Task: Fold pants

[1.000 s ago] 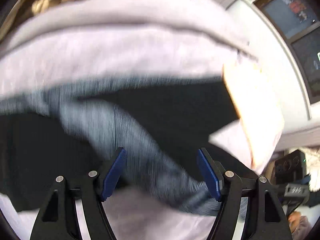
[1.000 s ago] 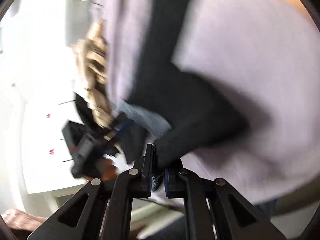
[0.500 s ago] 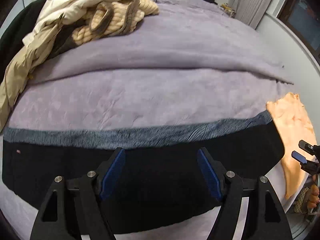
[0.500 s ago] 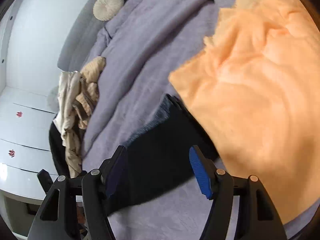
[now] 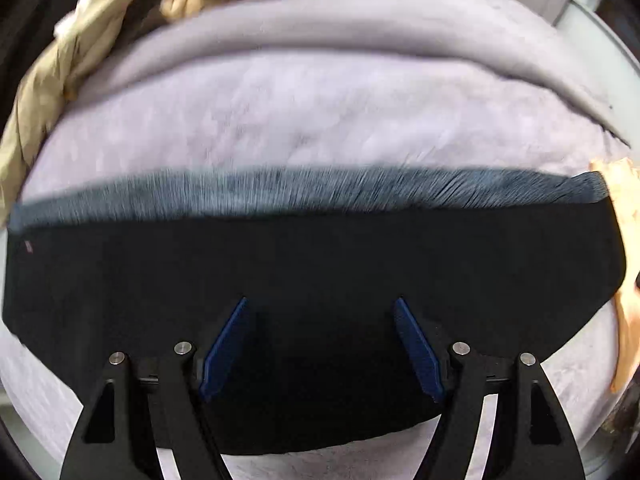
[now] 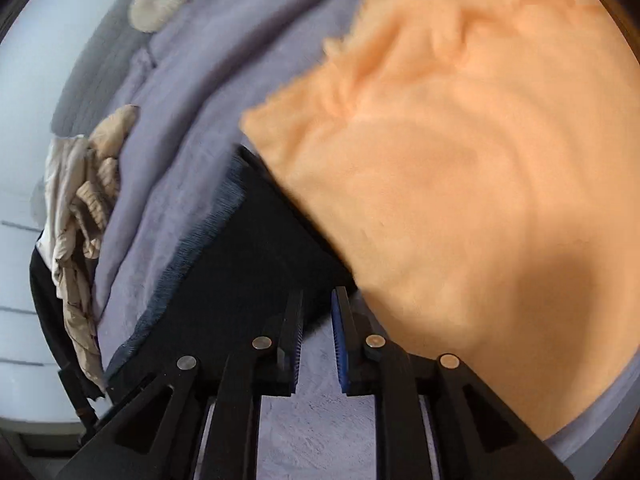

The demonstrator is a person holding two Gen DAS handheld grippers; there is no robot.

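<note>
**Gripping the pants for the next fold**

The pants (image 5: 312, 264) lie flat across the bed (image 5: 304, 120) as a long dark band, with a strip of grey lining showing along the far edge. An orange cloth (image 6: 460, 168) overlaps their right end, and a heap of clothes (image 5: 80, 52) sits well apart at the far left.

We hold the left claw (image 5: 320, 344) spread above the middle of the pants, pointing steeply down, with nothing between the fingers. The right claw (image 6: 318, 332) is closing at the near right corner of the pants; its fingers (image 6: 340, 336) stand close together, and we see only bed cover in the gap, with the pants' edge at the tips.

To do this step well, we judge the following:
- Reopen the right claw if it catches no cloth.
- Take the pants only, not the orange cloth.
- Pinch both layers at the near edge.
- Lift both ends evenly so the band stays straight.
</note>
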